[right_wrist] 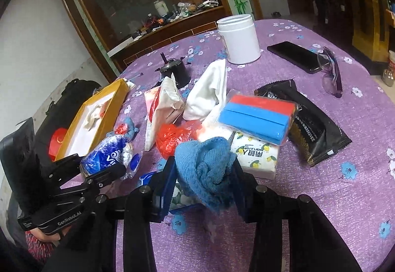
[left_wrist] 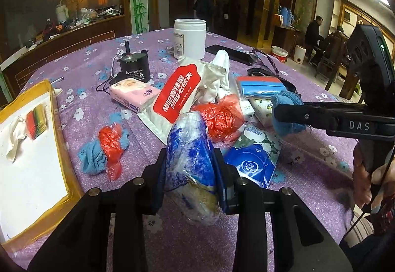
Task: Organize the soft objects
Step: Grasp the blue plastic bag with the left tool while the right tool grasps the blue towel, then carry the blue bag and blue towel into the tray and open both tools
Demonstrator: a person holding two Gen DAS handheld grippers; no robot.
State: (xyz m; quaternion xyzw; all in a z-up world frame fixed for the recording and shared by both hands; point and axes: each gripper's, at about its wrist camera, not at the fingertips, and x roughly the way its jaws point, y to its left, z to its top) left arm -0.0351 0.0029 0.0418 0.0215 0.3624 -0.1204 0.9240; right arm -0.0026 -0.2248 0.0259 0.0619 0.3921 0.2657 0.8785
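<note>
Tray (left_wrist: pixel 37 173) at the table's left edge looks the likely bin, so the left gripper (left_wrist: pixel 190 170), clamped on a blue-white pack (left_wrist: pixel 190 148), and right gripper (right_wrist: pixel 205 173), clamped on a blue cloth (right_wrist: pixel 205 168), hold both above the pile.

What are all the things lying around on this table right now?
tray: 1, yellow rim, white inside, table's left edge
white jar: 1, far side
black motor: 1, left of the jar
phone: 1, black, right of the jar
glasses: 1, purple, beside the phone
red-labelled wipes pack: 1, centre
pink tissue pack: 1, left of the wipes
blue-and-red sponge pack: 1, centre right
black packet: 1, right of the sponges
red plastic bags: 2, middle
left gripper: shut on the blue-and-white bag
right gripper: shut on the blue cloth
</note>
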